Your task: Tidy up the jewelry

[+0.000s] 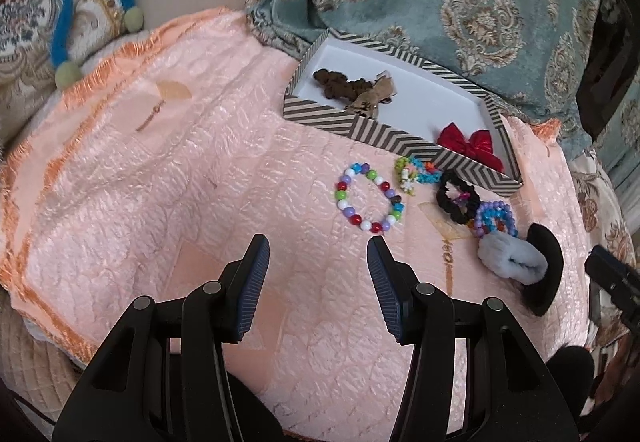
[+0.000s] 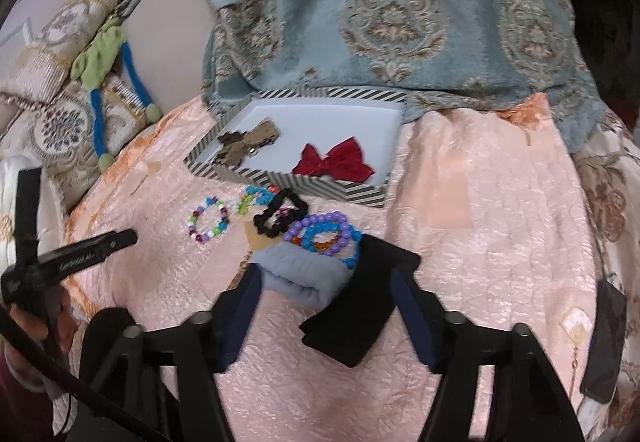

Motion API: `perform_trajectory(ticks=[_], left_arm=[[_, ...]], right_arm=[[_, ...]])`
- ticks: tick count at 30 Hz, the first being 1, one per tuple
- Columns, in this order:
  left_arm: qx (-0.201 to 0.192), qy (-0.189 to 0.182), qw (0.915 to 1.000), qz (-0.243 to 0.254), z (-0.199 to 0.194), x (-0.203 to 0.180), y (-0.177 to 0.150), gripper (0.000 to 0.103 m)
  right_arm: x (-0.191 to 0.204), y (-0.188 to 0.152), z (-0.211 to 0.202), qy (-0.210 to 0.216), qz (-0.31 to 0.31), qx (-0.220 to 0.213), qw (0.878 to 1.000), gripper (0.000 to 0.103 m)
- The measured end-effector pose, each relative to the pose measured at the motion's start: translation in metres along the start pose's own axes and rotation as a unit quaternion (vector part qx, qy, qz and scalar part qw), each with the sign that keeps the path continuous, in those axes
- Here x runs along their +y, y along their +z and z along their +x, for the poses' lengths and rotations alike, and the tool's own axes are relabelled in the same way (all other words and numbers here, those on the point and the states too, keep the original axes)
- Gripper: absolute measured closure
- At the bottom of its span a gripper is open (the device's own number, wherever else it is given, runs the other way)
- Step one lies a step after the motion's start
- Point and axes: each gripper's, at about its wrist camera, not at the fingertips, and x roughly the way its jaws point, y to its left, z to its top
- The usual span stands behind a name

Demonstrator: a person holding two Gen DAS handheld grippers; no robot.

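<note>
On the peach bedspread (image 1: 160, 181), the left gripper (image 1: 318, 246) hangs about half open and empty, just near of the multicolored bead bracelet (image 1: 370, 197). The right gripper (image 2: 326, 274) straddles a pale blue scrunchie (image 2: 304, 276) and black headband (image 2: 360, 302); whether its pads press them I cannot tell. Beyond lies the striped box (image 1: 384, 135), holding a red bow (image 2: 334, 161).

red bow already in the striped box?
Yes. In the right wrist view the red bow lies on the white floor of the striped box, beside a brown bow.
</note>
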Motion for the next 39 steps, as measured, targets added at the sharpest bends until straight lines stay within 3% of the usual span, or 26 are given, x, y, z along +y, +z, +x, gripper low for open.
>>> perform_trajectory(ticks=[7, 14, 19, 20, 21, 24, 28, 39], left_arm=[[0.025, -0.019, 0.9989, -0.034, 0.028, 0.012, 0.018, 0.047], [0.043, -0.023, 0.9988, -0.003, 0.056, -0.006, 0.029, 0.045], [0.050, 0.000, 0.9987, 0.013, 0.084, -0.017, 0.037, 0.045], [0.051, 0.004, 0.9985, 0.017, 0.089, -0.018, 0.037, 0.047], [0.058, 0.006, 0.9981, 0.022, 0.095, -0.019, 0.037, 0.055], [0.057, 0.015, 0.9977, 0.033, 0.102, -0.021, 0.037, 0.089], [0.069, -0.024, 0.9973, 0.009, 0.094, -0.013, 0.042, 0.095], [0.014, -0.040, 0.9984, 0.036, 0.025, -0.022, 0.051, 0.095]], right_arm=[[0.020, 0.002, 0.035, 0.014, -0.079, 0.030, 0.996, 0.047], [0.009, -0.001, 0.066, 0.006, -0.107, 0.067, 0.992, 0.047], [0.004, -0.002, 0.077, 0.025, -0.093, 0.071, 0.993, 0.086], [0.004, -0.002, 0.078, 0.035, -0.092, 0.074, 0.992, 0.091], [0.004, -0.001, 0.078, 0.044, -0.086, 0.073, 0.993, 0.092], [0.005, 0.002, 0.069, 0.061, -0.071, 0.057, 0.994, 0.093], [0.003, 0.008, 0.057, 0.079, -0.047, 0.035, 0.995, 0.094], [0.002, 0.023, 0.031, 0.089, -0.009, 0.000, 0.996, 0.094]])
